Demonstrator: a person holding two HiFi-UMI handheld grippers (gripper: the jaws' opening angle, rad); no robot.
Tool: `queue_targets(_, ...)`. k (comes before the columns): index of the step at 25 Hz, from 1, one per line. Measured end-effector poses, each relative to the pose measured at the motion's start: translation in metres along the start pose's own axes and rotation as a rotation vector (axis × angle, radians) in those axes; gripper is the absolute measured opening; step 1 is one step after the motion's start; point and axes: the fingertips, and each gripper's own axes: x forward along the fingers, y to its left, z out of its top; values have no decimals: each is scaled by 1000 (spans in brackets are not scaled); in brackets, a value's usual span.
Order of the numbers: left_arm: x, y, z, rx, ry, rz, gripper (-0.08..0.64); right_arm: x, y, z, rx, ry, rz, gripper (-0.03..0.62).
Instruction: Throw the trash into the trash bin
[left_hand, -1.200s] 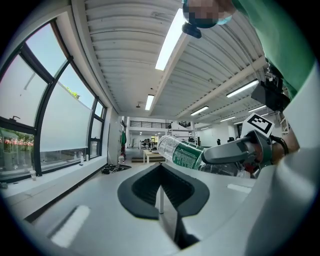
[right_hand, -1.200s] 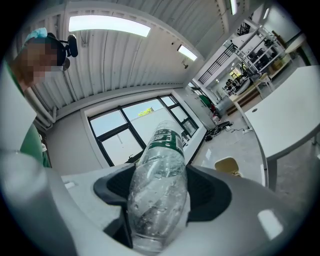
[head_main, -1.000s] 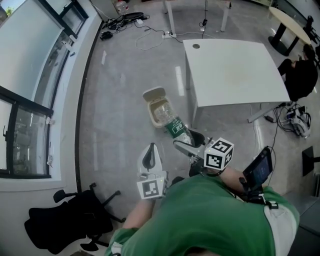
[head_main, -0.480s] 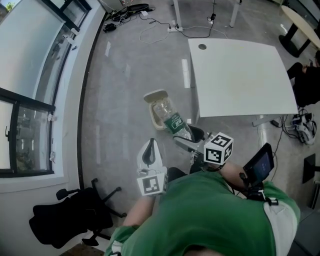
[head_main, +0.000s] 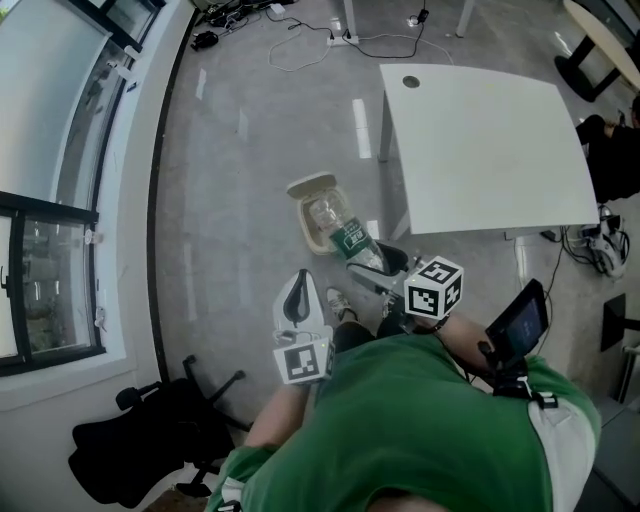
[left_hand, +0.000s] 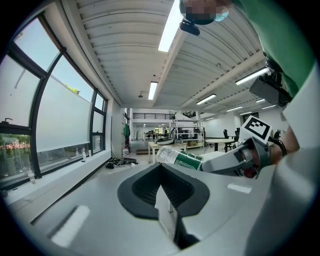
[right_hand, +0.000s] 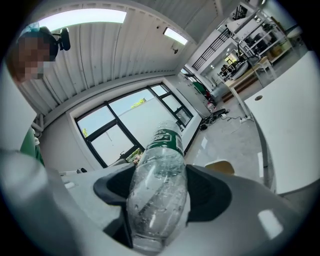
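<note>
left gripper (head_main: 298, 302) jaws pressed together, nothing between, held low in front of torso, pointing far; left forearm (head_main: 272, 428) bare. right gripper (head_main: 376, 272) just right of it, reaching slightly farther, jaws clamped on plastic bottle (right_hand: 159, 180)

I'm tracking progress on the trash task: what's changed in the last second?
The right gripper edged the clear plastic bottle with a green label forward, further over the beige trash bin, without letting go. The left gripper stays shut and empty; the bin hasn't moved.
</note>
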Motion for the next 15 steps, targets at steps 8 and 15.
queue_targets(8,35,47,-20,-26,12,-87,5,50,-15,0,0,31,-110,321)
queue_targets(15,56,83,-37,-54,44,-141,5,93,-28,-9,-4,70,-176,321)
